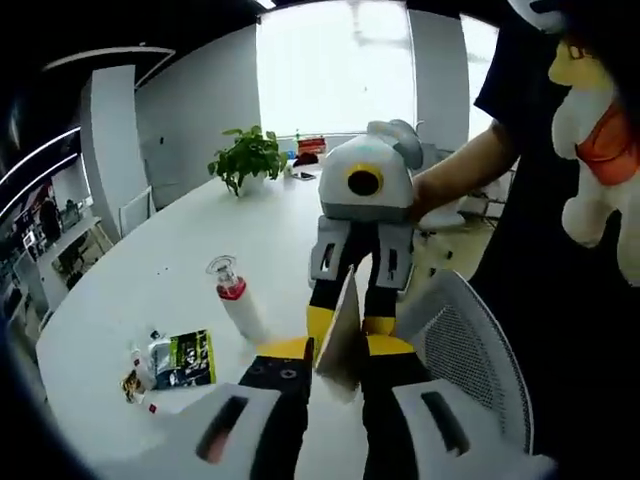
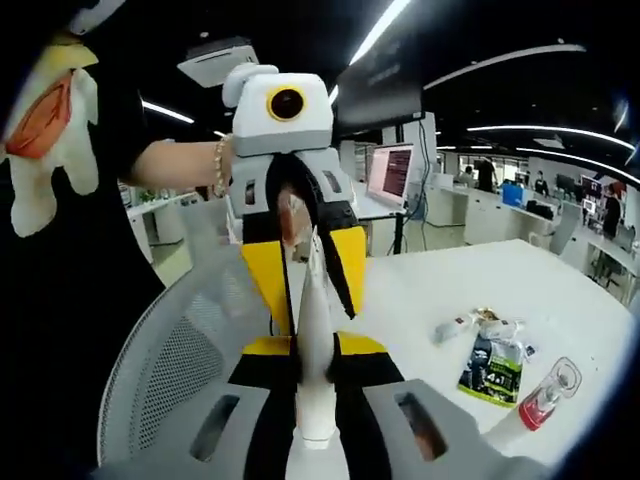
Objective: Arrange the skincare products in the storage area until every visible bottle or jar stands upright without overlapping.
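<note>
On the white table [image 1: 120, 290], starting at the left of the left gripper view, lies a small green packet [image 1: 187, 358] with some little bits beside it. Just to the right of it stands a white bottle [image 1: 237, 302] with a red band and a clear cap. It is up on its base but leans a bit in this round view. Far back on the table sits a green plant [image 1: 248, 157]. To the right is a white mesh chair [image 1: 468, 350].

In the middle, above the table edge, both grippers meet on 1 thing: a white tube [image 1: 341, 335], flat at 1 end. The left gripper [image 1: 340, 372] is closed on one end of the tube. The right gripper [image 1: 350, 322] comes from the far side and is closed on the other end.

In the right gripper view the tube [image 2: 313, 345] runs straight up between the 2 grippers, and the bottle [image 2: 540, 407] and packet [image 2: 492, 370] sit on the table at the right.

The tube is in the air, not in its place yet. I think the good way is to let only 1 gripper carry it. Then turn the cap end down, set it softly on the table near the bottle but not touching, and let go slowly so it does not tip.
</note>
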